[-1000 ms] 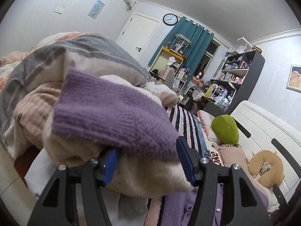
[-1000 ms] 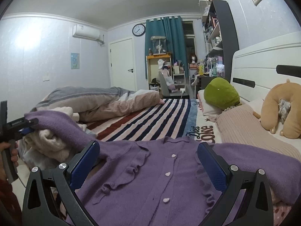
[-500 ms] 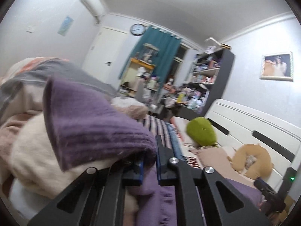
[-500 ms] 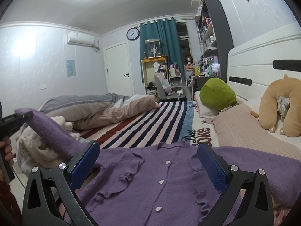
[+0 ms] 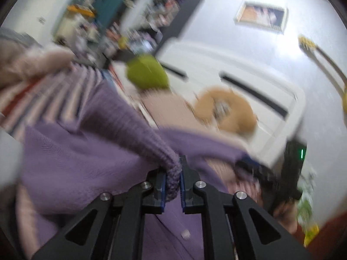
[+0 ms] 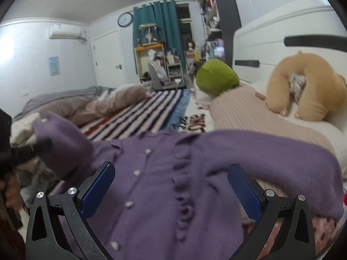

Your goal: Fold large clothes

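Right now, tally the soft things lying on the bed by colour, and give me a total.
Purple: 1, the cardigan
Green: 1, the round cushion
Tan: 1, the neck pillow
Pink ribbed: 1, the knit
Total: 4

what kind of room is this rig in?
A lived-in bedroom, most likely. A white headboard backs a bed with a striped blanket and green pillow; a purple cardigan lies spread on it for folding.

Purple knitted cardigan [image 6: 164,186] lies front-up on the bed, buttoned, ruffled along the placket; one sleeve [image 6: 271,151] stretches toward 3 o'clock; the other sleeve's cuff [image 5: 172,176] is pinched, lifted.
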`<state>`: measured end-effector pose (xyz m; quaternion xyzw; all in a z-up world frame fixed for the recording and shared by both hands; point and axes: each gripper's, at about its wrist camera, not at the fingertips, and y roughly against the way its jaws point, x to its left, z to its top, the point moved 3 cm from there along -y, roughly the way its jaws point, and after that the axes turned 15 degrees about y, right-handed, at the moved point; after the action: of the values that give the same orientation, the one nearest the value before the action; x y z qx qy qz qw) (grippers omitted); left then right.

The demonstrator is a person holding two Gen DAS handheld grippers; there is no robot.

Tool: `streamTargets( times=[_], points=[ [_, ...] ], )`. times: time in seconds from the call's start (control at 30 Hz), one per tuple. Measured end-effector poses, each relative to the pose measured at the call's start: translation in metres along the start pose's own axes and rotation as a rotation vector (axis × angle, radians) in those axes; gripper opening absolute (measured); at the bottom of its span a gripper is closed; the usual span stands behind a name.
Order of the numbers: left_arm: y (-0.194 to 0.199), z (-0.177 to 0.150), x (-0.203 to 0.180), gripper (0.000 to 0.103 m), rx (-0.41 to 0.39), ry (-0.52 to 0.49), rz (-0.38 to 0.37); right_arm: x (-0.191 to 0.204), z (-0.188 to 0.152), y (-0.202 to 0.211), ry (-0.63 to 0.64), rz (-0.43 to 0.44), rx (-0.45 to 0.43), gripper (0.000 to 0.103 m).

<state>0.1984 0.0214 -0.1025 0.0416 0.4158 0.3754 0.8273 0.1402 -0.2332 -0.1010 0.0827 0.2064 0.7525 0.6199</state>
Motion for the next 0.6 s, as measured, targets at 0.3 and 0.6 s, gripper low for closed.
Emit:
streamTargets(
  times=[0.3, 0.6],
  points=[
    [-0.053, -0.073, 0.004, 0.055, 0.248, -0.023, 0.085, -0.018, -0.039, -0.021, -0.05, 0.018, 0.116, 0.103],
    [0.01, -0.039, 0.025, 0.072, 0.079, -0.063, 0.281, 0.024, -0.044, -0.05, -0.074, 0.321, 0.16, 0.103]
  ],
)
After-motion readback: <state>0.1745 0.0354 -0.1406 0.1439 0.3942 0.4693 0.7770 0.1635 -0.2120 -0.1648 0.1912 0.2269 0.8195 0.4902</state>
